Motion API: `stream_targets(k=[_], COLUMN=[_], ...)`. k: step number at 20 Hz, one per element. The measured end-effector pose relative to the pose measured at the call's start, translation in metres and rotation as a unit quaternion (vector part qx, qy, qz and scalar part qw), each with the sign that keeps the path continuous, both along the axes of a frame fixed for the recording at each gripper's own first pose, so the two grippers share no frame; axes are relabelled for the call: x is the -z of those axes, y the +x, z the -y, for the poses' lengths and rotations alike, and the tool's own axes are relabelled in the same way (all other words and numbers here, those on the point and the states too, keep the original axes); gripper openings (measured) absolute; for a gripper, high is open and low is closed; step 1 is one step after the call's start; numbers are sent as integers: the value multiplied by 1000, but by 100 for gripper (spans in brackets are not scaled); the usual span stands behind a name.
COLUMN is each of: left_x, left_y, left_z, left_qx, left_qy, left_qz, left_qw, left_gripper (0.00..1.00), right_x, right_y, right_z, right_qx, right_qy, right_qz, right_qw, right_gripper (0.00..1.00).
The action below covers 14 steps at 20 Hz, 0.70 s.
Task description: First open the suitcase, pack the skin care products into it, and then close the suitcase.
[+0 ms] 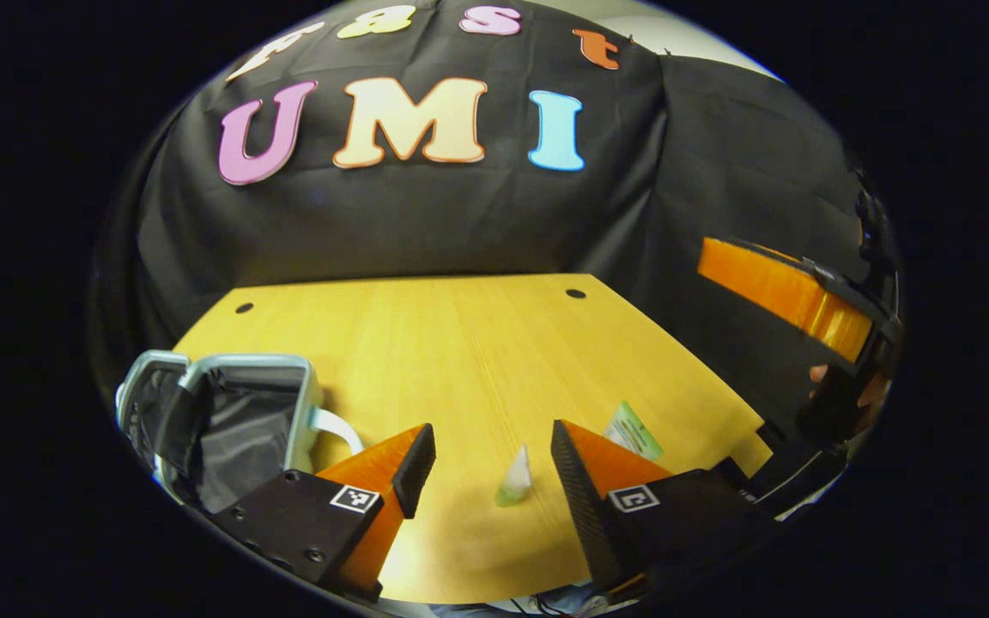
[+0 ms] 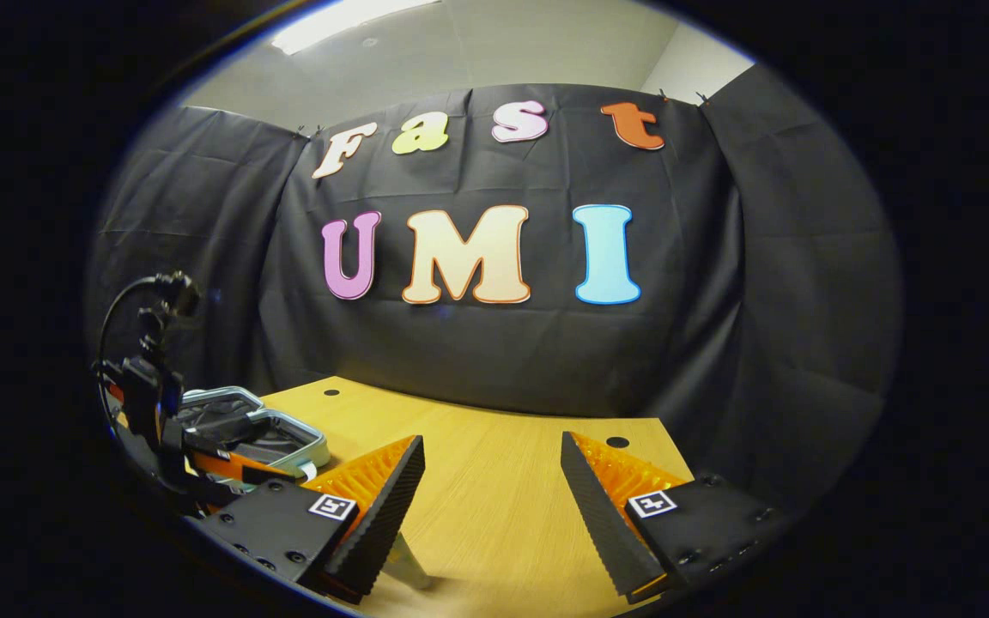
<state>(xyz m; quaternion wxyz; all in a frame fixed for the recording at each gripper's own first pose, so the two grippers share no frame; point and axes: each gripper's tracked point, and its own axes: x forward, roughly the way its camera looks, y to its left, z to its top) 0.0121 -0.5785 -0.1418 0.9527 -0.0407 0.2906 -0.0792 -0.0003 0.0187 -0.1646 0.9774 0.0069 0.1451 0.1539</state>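
- The left gripper (image 1: 493,463) hangs with its jaws apart over the light wooden table (image 1: 460,343); a small pale-green cone-shaped tube (image 1: 515,478) stands on the wood in the gap between the fingers, touching neither.
- A flat green sachet (image 1: 633,429) lies near the right-hand finger.
- The small grey suitcase with dark lining (image 1: 220,425) sits open to the left.
- The right gripper (image 2: 492,485) is spread wide, holding nothing.

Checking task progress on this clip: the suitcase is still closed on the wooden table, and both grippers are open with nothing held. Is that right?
Not quite. The suitcase is already open, its dark lining exposed in the left gripper view. The rest holds: it sits on the wooden table, and the left gripper and right gripper are open, holding nothing.
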Motion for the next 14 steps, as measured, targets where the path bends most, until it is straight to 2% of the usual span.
stream_targets(k=[1,6,7,10,11,12,14], left_x=[9,56,65,83,84,87,87], left_y=[-2,6,8,12,9,9,7], left_z=[6,27,28,40,38,37,36], left_qx=[7,15,13,16,14,11,8], left_qy=[-5,-30,-36,-62,-66,-66,-74], left_qz=[-8,-37,-42,-64,-68,-73,-76], left_qw=[1000,999,998,996,995,995,994], left_gripper=[76,67,60,47,34,33,19], right_x=[3,11,13,21,26,32,45], right_y=[-1,-10,-14,-26,-31,-38,-50], right_z=[2,-2,-6,-17,-22,-29,-41], right_qx=[0,-18,-27,-54,-65,-77,-96], right_qy=[-4,-6,-8,-14,-12,-9,-9], right_qz=[-2,-13,-16,-20,-25,-32,-44], right_qw=[1000,1000,999,998,997,996,994], right_gripper=[99,99,99,100,99,99,99])
